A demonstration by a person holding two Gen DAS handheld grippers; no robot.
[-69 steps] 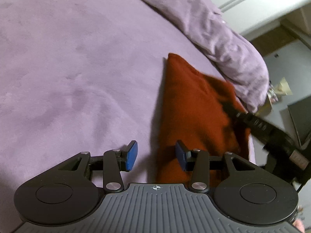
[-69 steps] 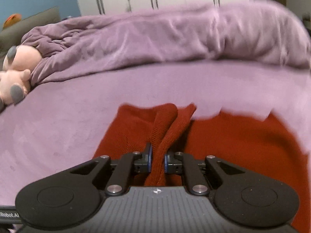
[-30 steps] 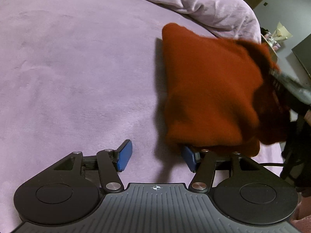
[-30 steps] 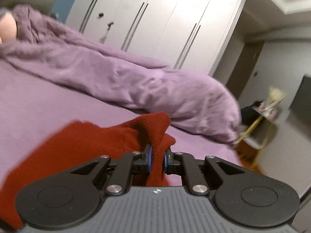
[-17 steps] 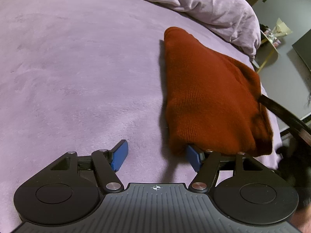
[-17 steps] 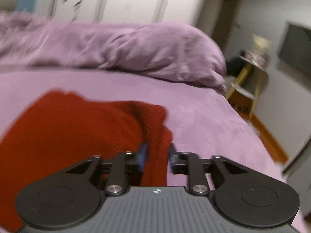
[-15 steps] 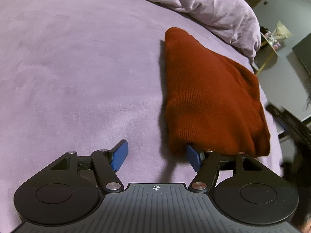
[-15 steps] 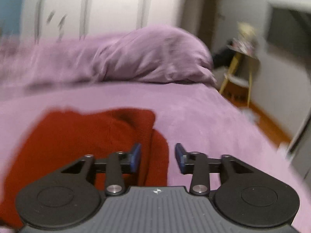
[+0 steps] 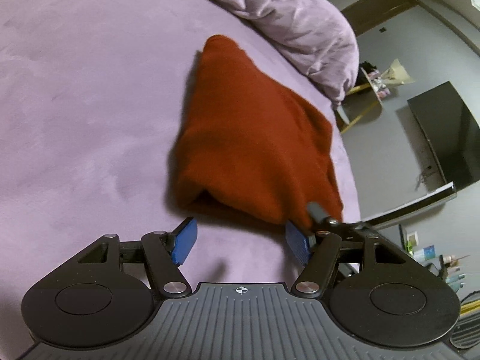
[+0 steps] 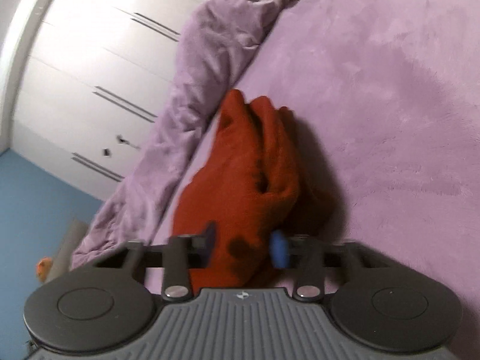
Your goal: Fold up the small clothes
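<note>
A rust-red knit garment (image 9: 255,141) lies folded on the purple bed. In the left wrist view my left gripper (image 9: 241,241) is open, its blue pads just short of the garment's near edge, holding nothing. A grey fingertip of the other gripper (image 9: 316,211) pokes in at the garment's near right corner. In the right wrist view the garment (image 10: 249,174) lies bunched, and my right gripper (image 10: 244,247) is open with its jaws on either side of the near end of the cloth, not closed on it.
A rumpled purple duvet (image 9: 297,21) lies along the far side of the bed, also in the right wrist view (image 10: 192,96). White wardrobe doors (image 10: 90,69) stand behind it. The bed edge, a side table (image 9: 369,90) and a dark TV (image 9: 444,138) are at right.
My right gripper has opened and let go of the red garment, then swung round to its other end. The garment now rests folded on the bed. My left gripper stays open.
</note>
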